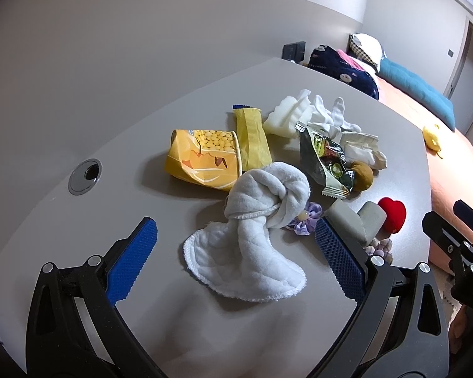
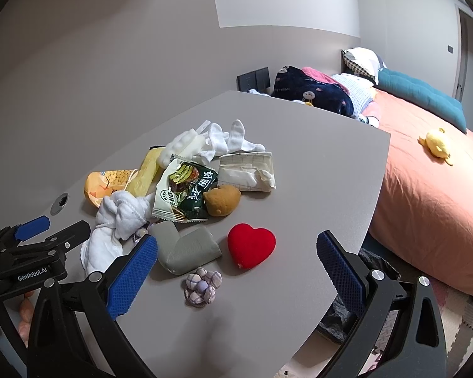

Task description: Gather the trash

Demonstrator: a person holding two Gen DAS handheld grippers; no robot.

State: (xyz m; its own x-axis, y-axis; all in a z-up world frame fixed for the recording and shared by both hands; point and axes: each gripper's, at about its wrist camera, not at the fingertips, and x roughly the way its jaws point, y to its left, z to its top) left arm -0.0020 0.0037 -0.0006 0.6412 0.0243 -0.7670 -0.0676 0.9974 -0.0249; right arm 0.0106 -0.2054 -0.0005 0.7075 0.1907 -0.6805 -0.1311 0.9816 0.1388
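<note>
Grey table (image 2: 299, 173): green snack packet (image 2: 186, 195), yellow bag (image 1: 201, 160).

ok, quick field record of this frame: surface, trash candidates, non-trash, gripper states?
surface: grey table, bed to its right
trash: orange snack bag; yellow wrapper; green snack packet; crumpled paper packet
non-trash: knotted white cloth; white socks; red plush heart; brown plush toy; grey foam corner piece
left gripper: open, fingers either side of the cloth, holding nothing
right gripper: open, empty
bin: possible dark bag below the table edge, unclear
</note>
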